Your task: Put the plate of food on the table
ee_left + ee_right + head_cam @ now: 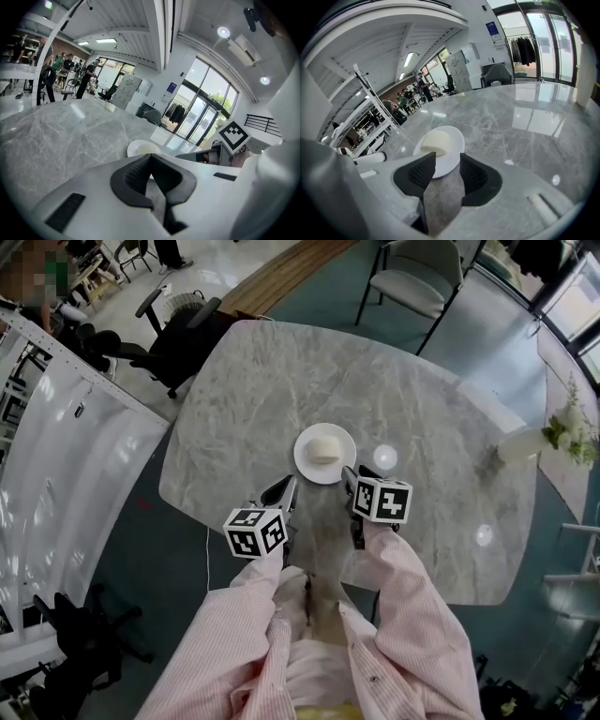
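Your pink pinstriped shirt sleeves [412, 615], white moulded left gripper [151, 161] and right gripper [447, 171], black ribbed pads [423, 171], black-and-white square-marker cubes [255, 532].

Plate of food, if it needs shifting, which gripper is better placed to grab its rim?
Right, probably. The right gripper has its jaws apart, the plate's near rim just ahead of the gap. The left gripper has its jaws together and must open first.

Open-plan office: marble table [281, 390], swivel chair [178, 338], glass doors [206, 117].
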### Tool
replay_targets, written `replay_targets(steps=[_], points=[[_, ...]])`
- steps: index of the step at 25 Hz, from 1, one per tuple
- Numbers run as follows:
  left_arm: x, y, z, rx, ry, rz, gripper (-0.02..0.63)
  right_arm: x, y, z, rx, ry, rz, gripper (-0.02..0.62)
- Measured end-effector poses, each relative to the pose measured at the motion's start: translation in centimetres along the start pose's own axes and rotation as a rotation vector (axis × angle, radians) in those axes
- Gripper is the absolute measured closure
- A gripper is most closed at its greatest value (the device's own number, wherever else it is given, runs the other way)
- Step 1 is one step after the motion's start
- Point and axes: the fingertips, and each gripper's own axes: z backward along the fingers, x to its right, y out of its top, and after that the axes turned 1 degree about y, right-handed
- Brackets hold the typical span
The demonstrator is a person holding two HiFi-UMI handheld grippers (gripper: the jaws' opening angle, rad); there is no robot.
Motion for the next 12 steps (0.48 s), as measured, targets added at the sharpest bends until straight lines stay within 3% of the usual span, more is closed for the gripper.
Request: replay_targets(steps=[5,12], points=[[1.3,2.3,1.7,0.046,-0.023,-0.068,0.609,-1.7,1.5,2.6,0.067,0.074,0.063,0.496],[3.2,4.2,4.2,0.112,-0.048,-0.14,0.609,-3.3,2.9,6.6,0.176,0.154,0.072,0.577]])
